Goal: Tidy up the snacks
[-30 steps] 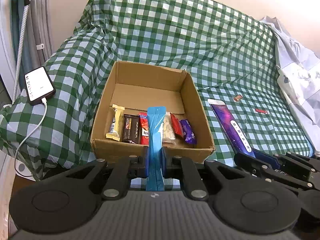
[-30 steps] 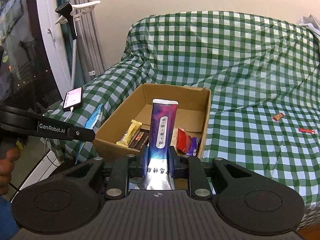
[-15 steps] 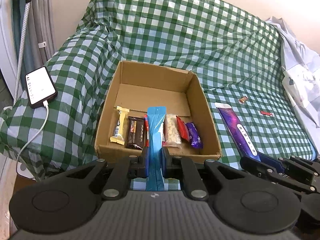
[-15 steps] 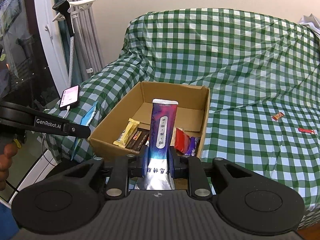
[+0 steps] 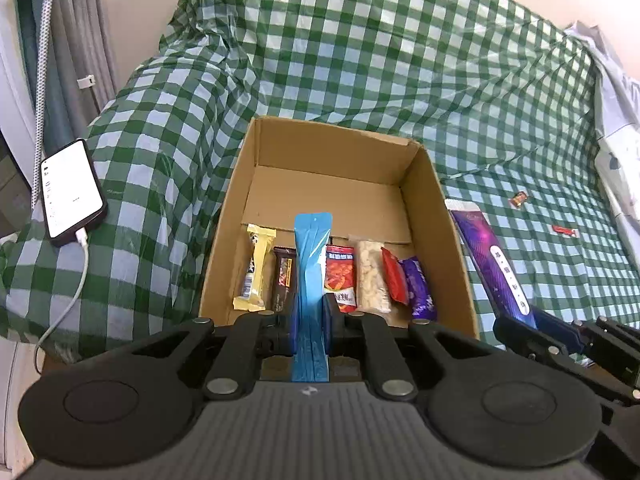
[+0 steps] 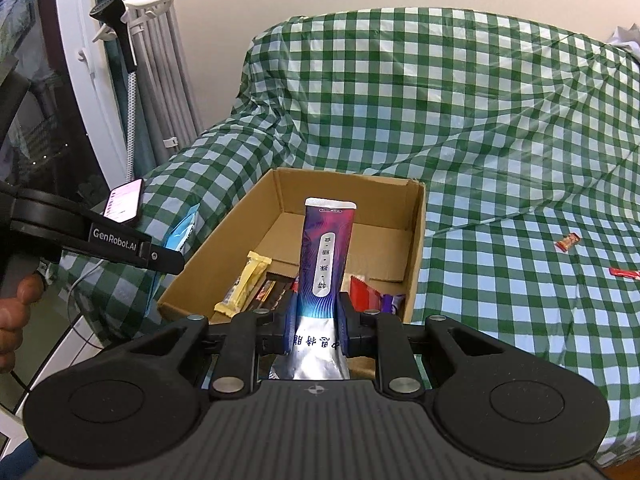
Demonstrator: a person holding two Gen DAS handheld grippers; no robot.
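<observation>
Two handheld grippers hang at the near edge of an open cardboard box (image 5: pixel 452 216) set on a sofa draped in a green-and-white checked cover (image 5: pixel 360 60). The left gripper (image 5: pixel 311 314) is clamped on a slim blue packet (image 5: pixel 311 264), plain and glossy, held edge-up and pointing over the box's near wall. The right gripper (image 6: pixel 316 322) is squeezed around a tall purple pouch (image 6: pixel 326 256) with a silver base, a white sealed top and a white label strip of printed characters down its face; it stands upright just in front of the box.

Inside the box, along its near wall, a row of snacks lies side by side: a pale yellow bar (image 5: pixel 256 268), a dark brown bar (image 5: pixel 285 280), a red packet (image 5: pixel 340 276), a clear pack of pale pieces (image 5: pixel 372 276), a small red wrapper (image 5: pixel 394 276) and a purple wrapper (image 5: pixel 418 288). The back half of the box floor is bare cardboard.

Right of the box, two small red wrapped sweets (image 6: pixel 568 242) lie apart on the cover. Left of the box, a lit phone (image 5: pixel 72 188) rests on the sofa arm with a white cable plugged in.
</observation>
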